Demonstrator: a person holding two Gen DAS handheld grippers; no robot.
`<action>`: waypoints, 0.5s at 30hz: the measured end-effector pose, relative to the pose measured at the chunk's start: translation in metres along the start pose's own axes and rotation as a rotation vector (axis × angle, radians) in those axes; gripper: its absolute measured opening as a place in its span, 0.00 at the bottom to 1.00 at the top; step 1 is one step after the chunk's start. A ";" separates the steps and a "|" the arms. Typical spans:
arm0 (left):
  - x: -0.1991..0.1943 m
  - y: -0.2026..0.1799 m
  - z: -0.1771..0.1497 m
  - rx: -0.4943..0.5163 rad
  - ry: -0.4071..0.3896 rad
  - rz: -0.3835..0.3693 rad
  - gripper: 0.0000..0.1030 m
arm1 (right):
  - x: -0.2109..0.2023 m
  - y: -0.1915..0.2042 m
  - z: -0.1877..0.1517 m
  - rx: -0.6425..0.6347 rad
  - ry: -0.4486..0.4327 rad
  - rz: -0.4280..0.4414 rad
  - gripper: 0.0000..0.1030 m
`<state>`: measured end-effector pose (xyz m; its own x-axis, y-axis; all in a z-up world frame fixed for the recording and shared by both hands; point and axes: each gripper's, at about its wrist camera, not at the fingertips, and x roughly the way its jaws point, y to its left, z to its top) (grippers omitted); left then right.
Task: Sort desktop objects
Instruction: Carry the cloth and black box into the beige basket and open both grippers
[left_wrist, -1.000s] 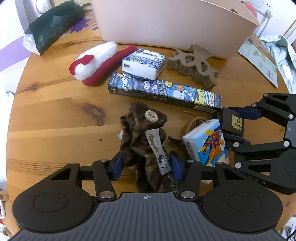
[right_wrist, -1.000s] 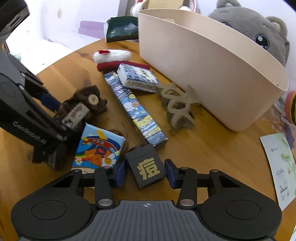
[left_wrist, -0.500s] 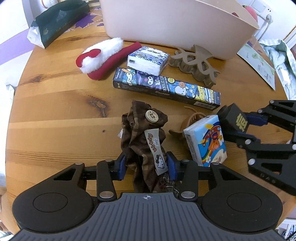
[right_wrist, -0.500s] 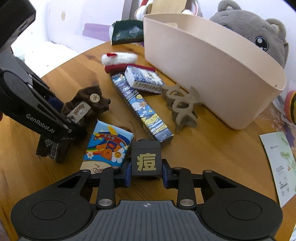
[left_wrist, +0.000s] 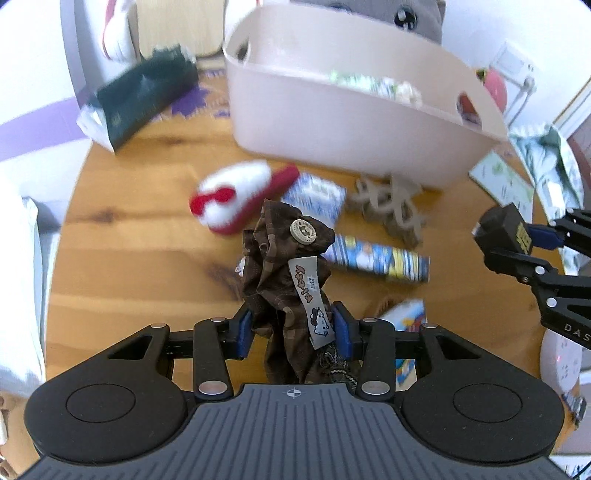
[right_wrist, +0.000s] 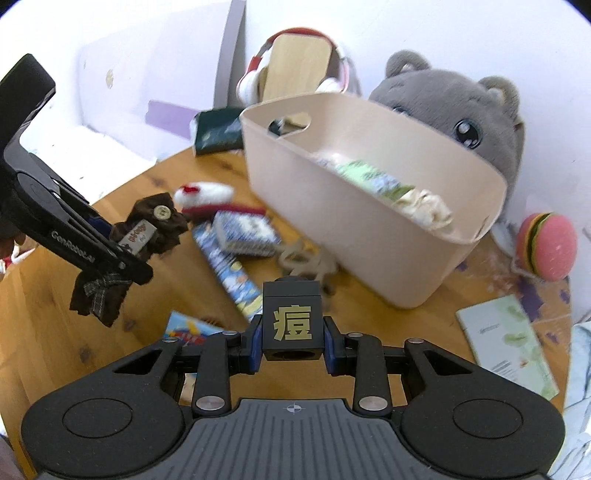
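While both jaws hold loads clear of the surface (left_wrist: 122, 236), left gripper (left_wrist: 291, 328) pinching the brown scrunchie (left_wrist: 288, 258), right gripper (right_wrist: 291, 338) clamping the black cube (right_wrist: 291, 317), bin (right_wrist: 373, 240) at twelve o'clock: limp fabric could slip or snag the rim.

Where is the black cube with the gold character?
Right wrist view, bottom centre: the black cube sits clamped in the right claw, lifted above the table before the beige bin.
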<state>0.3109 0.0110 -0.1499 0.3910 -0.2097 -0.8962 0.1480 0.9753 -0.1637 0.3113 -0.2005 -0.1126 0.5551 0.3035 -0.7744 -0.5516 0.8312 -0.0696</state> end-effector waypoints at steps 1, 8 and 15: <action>-0.003 0.002 0.005 -0.001 -0.016 0.004 0.42 | -0.002 -0.003 0.003 0.003 -0.007 -0.006 0.29; -0.024 0.017 0.042 -0.022 -0.114 0.022 0.42 | -0.013 -0.023 0.018 0.038 -0.054 -0.052 0.29; -0.038 0.027 0.075 -0.015 -0.191 0.046 0.42 | -0.019 -0.038 0.029 0.045 -0.092 -0.099 0.29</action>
<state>0.3686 0.0404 -0.0895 0.5622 -0.1726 -0.8088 0.1128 0.9848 -0.1317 0.3400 -0.2236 -0.0770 0.6617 0.2586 -0.7037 -0.4637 0.8787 -0.1131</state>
